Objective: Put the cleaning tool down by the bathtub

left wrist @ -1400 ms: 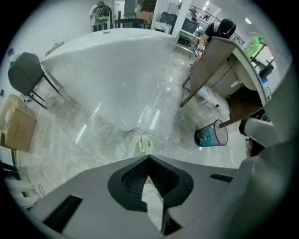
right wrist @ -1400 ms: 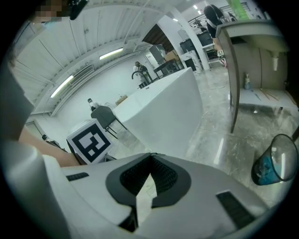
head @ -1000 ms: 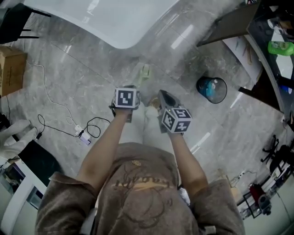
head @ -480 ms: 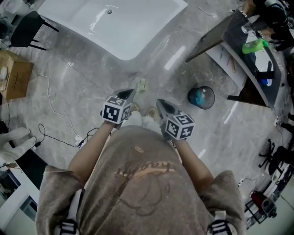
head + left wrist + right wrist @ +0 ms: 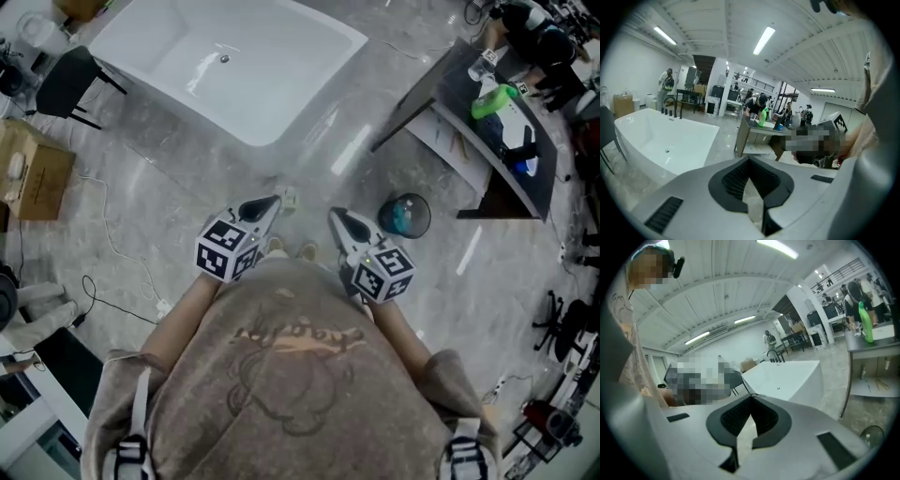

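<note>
The white bathtub (image 5: pixel 234 66) fills the top of the head view and shows too in the left gripper view (image 5: pixel 661 140) and the right gripper view (image 5: pixel 787 378). The cleaning tool (image 5: pixel 289 198), small and pale green-white, lies on the grey marble floor just short of the tub's near corner. My left gripper (image 5: pixel 271 202) is held up close to my chest, its tip just left of the tool in the picture; its jaws are shut with nothing in them (image 5: pixel 749 159). My right gripper (image 5: pixel 336 217) is level with it, also shut and empty (image 5: pixel 751 397).
A round bin with a blue liner (image 5: pixel 405 215) stands on the floor at the right. Behind it is a dark desk (image 5: pixel 469 103) with a green bottle (image 5: pixel 494 100). A cardboard box (image 5: pixel 37 169), a black chair (image 5: pixel 66 80) and a cable (image 5: pixel 117 258) are at the left.
Both grippers have drawn back towards my body and tilted up. The view has risen, so more of the bathtub shows. The tool stays on the floor.
</note>
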A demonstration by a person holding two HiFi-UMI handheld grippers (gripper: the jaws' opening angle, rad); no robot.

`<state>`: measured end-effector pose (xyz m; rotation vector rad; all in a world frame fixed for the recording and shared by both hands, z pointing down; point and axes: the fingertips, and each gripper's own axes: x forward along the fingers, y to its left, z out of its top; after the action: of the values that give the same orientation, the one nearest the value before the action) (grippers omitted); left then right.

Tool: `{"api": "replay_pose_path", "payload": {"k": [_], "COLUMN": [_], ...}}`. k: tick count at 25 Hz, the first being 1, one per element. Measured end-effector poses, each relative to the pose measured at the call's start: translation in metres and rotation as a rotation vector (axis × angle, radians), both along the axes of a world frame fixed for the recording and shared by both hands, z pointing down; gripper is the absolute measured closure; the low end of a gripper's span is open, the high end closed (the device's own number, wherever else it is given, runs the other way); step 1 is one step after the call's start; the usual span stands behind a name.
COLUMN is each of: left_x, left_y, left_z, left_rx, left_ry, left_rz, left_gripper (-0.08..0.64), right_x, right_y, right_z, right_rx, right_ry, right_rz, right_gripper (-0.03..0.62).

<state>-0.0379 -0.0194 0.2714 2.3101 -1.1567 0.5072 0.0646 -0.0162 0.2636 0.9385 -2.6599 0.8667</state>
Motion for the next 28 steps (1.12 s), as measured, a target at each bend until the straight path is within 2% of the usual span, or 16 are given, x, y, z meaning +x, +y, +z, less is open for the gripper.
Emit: {"api": "replay_pose_path", "payload": {"k": [8, 11, 17, 23, 26, 28], "left_x": [0.004, 0.005, 0.006, 0.014, 0.015, 0.019], "left_y": [-0.002, -0.004, -0.005, 0.0, 0.006, 0.009], "left_z": [-0.051, -0.06, -0.06, -0.064, -0.067, -0.066], "left_rx": [0.183, 0.227, 0.269, 0.311, 0.304, 0.298], "left_ry": [0.023, 0.022, -0.01, 0.011, 0.045, 0.037], "left_rz": [0.007, 0.0, -0.002, 0.006, 0.029, 0.062], "left_gripper": [0.557, 0.557, 0.557, 0.557, 0.557, 0.557], "right_x": [-0.004, -0.006, -0.012, -0.011, -0.018, -0.024], "right_y": [-0.002, -0.003, 0.0, 0.001, 0.006, 0.009], "right_z": [-0.05, -0.058, -0.064, -0.068, -0.073, -0.075], "right_rx": [0.138, 0.175, 0.201, 0.226, 0.241, 0.254], "right_ry": [-0.062, -0.066, -0.062, -0.078, -0.082, -0.087], "right_rz": [0.006, 0.009, -0.025, -0.068, -0.106, -0.142], "right_gripper": [0.594, 0.594, 0.594, 0.594, 0.595, 0.594]}}
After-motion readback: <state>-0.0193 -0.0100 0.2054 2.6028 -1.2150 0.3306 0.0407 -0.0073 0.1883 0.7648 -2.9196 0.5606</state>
